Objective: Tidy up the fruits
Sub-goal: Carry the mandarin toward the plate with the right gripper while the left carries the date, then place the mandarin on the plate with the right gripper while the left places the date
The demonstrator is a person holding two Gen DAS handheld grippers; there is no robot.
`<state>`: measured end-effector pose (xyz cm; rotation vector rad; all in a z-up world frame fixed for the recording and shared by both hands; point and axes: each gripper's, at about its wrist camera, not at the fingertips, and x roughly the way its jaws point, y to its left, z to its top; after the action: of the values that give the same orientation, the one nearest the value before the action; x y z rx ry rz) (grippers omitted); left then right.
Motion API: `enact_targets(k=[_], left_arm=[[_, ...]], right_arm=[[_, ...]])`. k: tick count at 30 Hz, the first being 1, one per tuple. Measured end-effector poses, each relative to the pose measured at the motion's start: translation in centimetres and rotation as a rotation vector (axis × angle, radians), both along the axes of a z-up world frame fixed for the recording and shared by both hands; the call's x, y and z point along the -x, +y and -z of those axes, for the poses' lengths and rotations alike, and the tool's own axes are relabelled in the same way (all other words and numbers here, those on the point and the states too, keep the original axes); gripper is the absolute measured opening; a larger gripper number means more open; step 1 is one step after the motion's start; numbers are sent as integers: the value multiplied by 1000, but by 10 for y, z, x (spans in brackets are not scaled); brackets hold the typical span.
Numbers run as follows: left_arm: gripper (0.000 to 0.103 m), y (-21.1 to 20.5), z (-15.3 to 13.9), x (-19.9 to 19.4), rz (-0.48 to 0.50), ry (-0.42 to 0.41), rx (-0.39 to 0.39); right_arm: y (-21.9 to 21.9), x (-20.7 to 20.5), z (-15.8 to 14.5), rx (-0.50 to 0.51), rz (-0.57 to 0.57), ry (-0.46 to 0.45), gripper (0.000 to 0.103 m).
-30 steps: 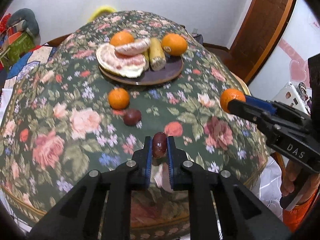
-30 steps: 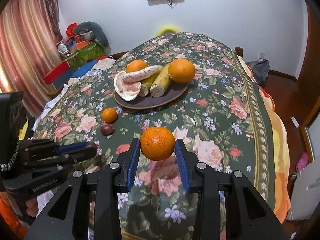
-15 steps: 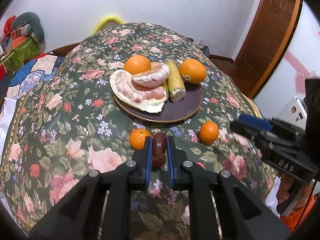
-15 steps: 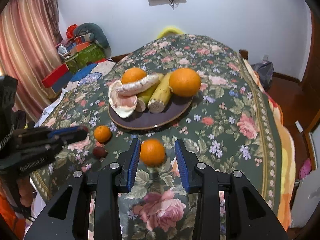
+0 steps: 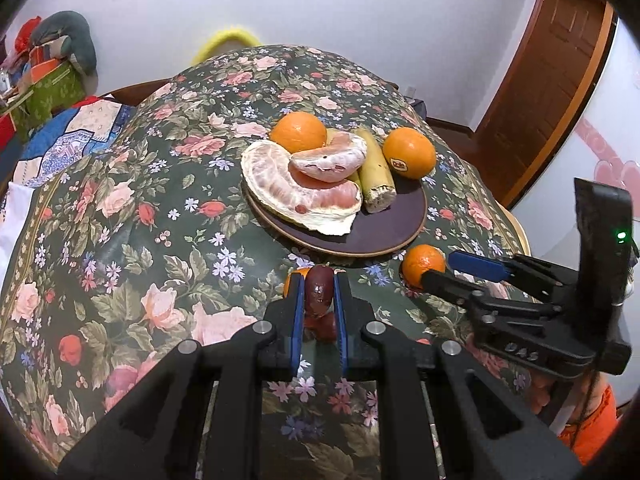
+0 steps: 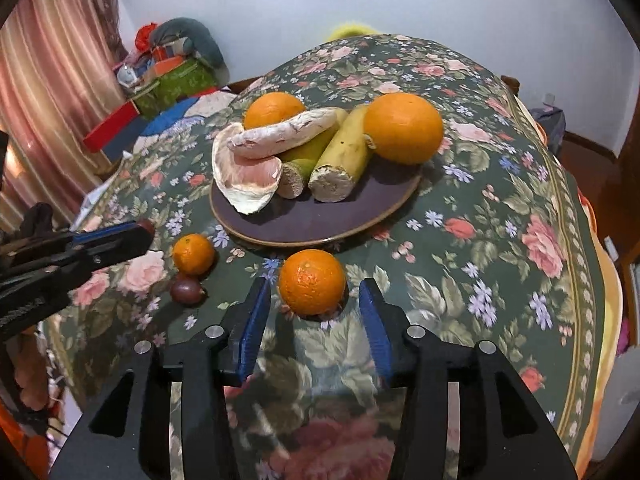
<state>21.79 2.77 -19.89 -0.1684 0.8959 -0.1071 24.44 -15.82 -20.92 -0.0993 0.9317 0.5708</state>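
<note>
My left gripper is shut on a dark red jujube, held above a second jujube on the tablecloth. My right gripper is open, its pads either side of a mandarin that rests on the cloth just in front of the dark plate. The same mandarin shows in the left wrist view, by the right gripper's tips. A smaller mandarin and the loose jujube lie to its left. The plate holds two oranges, pomelo pieces and cut bananas.
The table has a dark floral cloth and falls away at the right edge. Boxes and cushions are piled at the back left by a curtain. A wooden door stands at the right.
My right gripper lowered the mandarin onto the cloth in front of the plate, let it go and opened wider. My left gripper carried the jujube forward toward the plate.
</note>
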Motion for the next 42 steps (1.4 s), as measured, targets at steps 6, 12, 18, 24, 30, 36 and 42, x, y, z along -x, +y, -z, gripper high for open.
enact_targets(k=[6,12,18,24,30,36,42], left_arm=[[13,-1,2,-7,13,-2,1],[13,-6,3,-18,27,-7,5],[13,-17,-5,-36,55,-27,15],[13,-32,-9,-56,84,-43,7],[14,-45,-3,-78,107,-30,-1],[13,-50,4,-90,112,-27,-7],[14,-48,7,-94,105,-20,-12]], right_arm=[[6,-9,10,10,0,20,41],[2,-10,5,-11,1,3,34],[-8,-19,-12,-52,26,-37,34],[-11,-37,-21,-45,44,-73,34],[-11,-58,-15,-28,60,-76,34],[-8,-69,-7,-30,63,-55,35],[-8,-74,-5,-44,65,-38,35]])
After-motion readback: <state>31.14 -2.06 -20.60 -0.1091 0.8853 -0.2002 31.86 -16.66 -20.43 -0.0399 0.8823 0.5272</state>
